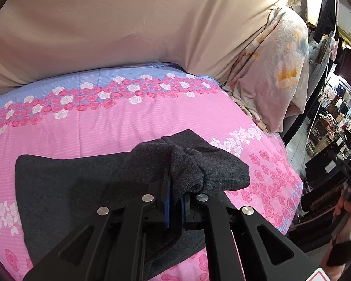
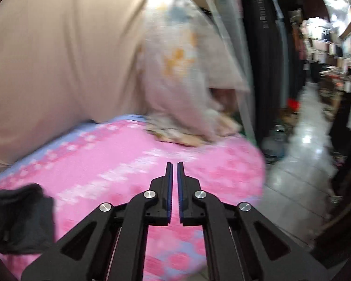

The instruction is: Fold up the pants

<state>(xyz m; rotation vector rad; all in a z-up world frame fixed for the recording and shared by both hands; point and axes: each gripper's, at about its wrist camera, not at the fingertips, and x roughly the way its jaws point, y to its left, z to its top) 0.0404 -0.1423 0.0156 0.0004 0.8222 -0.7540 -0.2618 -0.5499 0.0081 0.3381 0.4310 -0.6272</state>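
Note:
Dark grey pants (image 1: 58, 187) lie on a pink floral bedspread (image 1: 105, 121). My left gripper (image 1: 175, 187) is shut on a bunched fold of the pants, with cloth draped over and between its blue pads. In the blurred right wrist view, my right gripper (image 2: 174, 166) hovers over the bedspread (image 2: 119, 164), shut with nothing between its fingers. A lump of the dark pants (image 2: 23, 217) shows at the lower left of that view, apart from the right gripper.
A beige sheet (image 1: 128, 23) hangs behind the bed. A pale floral pillow or quilt (image 1: 276, 75) leans at the bed's far right corner. Right of the bed runs a tiled aisle (image 2: 301, 152) lined with hanging clothes and shelves. A person's hand (image 1: 346, 213) shows at the right edge.

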